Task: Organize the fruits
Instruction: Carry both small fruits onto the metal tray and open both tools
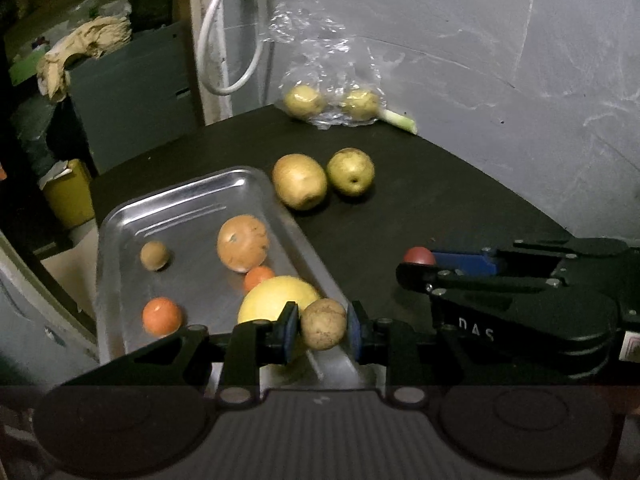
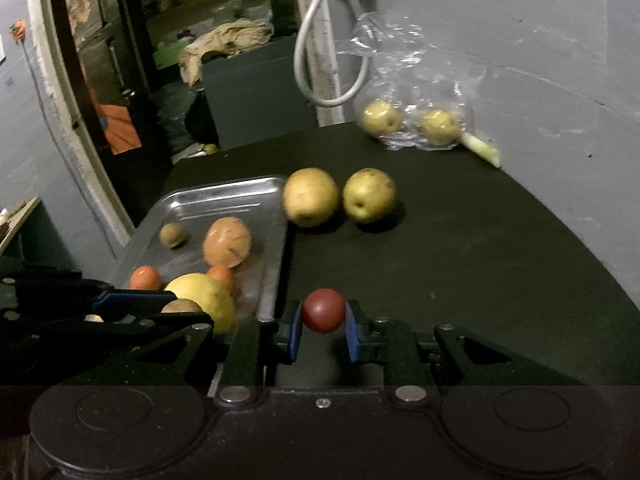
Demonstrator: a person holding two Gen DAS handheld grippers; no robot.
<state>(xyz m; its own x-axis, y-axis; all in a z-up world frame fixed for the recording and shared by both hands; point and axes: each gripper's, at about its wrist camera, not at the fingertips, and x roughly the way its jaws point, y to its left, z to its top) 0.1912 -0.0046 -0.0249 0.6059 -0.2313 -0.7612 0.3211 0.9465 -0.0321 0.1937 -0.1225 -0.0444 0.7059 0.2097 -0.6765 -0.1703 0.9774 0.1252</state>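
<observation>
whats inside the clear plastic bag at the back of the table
Two yellow-green fruits show through the clear plastic bag. A pale green stalk pokes out beside it; whether anything lies behind them is hidden.

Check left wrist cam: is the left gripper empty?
No, the left gripper is shut on a small brown fruit above the metal tray.

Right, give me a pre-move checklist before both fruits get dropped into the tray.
1. Left hand-held gripper holds the small brown fruit between both pads: ok.
2. Right hand-held gripper holds the red fruit: cannot tell, a gap shows at one pad.
3. Brown fruit over the metal tray: ok, at its near rim.
4. Red fruit over the tray: not ok, it is over the black table.
5. Free space in the tray: ok, far end bare.
6. Two pears remain on the table: not ok.
</observation>
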